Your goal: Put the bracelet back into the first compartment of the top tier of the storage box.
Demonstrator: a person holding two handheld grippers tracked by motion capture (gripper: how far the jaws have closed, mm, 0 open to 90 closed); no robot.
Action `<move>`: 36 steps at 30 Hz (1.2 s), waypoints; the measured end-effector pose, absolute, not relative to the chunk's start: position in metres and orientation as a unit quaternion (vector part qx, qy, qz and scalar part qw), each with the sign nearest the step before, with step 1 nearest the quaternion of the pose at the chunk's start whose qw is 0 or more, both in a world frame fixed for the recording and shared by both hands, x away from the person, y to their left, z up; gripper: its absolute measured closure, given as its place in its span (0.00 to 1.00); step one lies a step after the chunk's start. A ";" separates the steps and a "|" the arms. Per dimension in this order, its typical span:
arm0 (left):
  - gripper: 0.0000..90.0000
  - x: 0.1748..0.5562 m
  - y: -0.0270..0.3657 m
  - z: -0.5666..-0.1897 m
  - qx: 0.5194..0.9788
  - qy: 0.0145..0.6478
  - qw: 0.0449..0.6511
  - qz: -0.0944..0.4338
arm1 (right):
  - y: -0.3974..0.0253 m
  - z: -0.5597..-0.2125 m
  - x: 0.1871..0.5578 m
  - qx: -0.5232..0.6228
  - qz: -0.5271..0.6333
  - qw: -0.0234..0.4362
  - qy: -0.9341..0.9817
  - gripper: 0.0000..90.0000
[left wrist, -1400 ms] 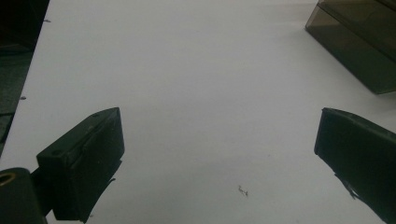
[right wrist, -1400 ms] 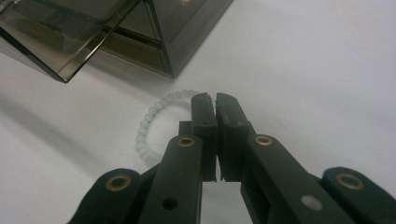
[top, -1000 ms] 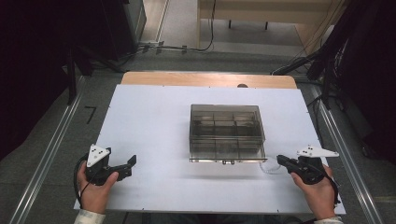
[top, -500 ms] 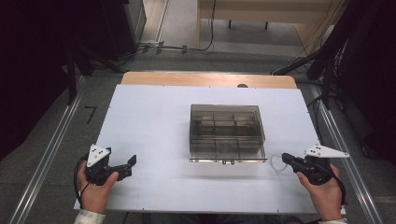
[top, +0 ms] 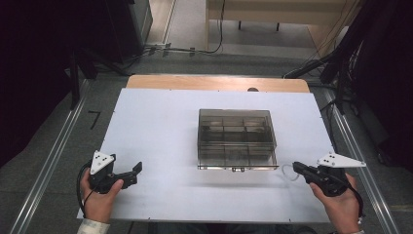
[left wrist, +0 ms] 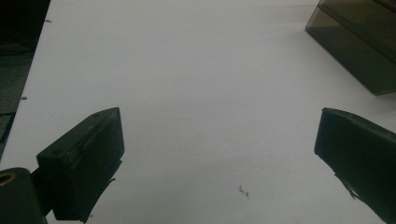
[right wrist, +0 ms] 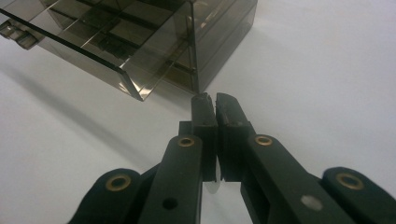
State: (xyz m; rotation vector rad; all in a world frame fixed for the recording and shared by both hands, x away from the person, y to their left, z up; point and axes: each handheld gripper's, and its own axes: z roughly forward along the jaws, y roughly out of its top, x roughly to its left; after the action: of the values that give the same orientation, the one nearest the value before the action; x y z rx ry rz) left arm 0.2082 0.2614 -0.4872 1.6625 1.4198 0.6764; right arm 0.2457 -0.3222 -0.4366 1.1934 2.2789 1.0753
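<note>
Fingers (right wrist: pixel 205 122) of the right gripper (top: pixel 298 168) are clenched at the smoky box's (top: pixel 236 139) lower-right corner, likely on a thin loop. Left gripper (top: pixel 137 168) fingers (left wrist: pixel 84 158) are spread wide, kept idle at lower left of the tabletop (top: pixel 156 126).

White table (top: pixel 160 122); smoked compartment box (top: pixel 236 139) at centre, thin clear loop (top: pixel 287 170) beside it
</note>
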 end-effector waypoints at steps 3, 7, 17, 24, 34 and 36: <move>0.02 0.208 0.261 -0.487 0.661 0.565 0.414 0.269 | -0.321 -0.432 0.244 0.418 0.382 0.179 0.805 0.95; 0.02 0.208 0.261 -0.487 0.662 0.565 0.413 0.268 | -0.323 -0.423 0.242 0.417 0.384 0.188 0.802 0.95; 0.02 0.209 0.261 -0.488 0.663 0.564 0.412 0.269 | -0.322 -0.407 0.232 0.405 0.389 0.187 0.806 0.95; 0.02 0.209 0.261 -0.488 0.662 0.565 0.413 0.269 | -0.316 -0.399 0.229 0.392 0.394 0.188 0.810 0.95; 0.02 0.208 0.261 -0.488 0.662 0.565 0.412 0.269 | -0.304 -0.383 0.221 0.373 0.400 0.180 0.818 0.95; 0.02 0.209 0.261 -0.488 0.662 0.565 0.413 0.269 | -0.301 -0.379 0.219 0.368 0.402 0.179 0.819 0.95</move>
State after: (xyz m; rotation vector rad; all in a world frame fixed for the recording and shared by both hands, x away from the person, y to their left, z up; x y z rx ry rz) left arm 0.2085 0.2608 -0.4877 1.6648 1.4214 0.6765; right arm 0.2189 -0.3014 -0.3794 1.0398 2.3163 1.1376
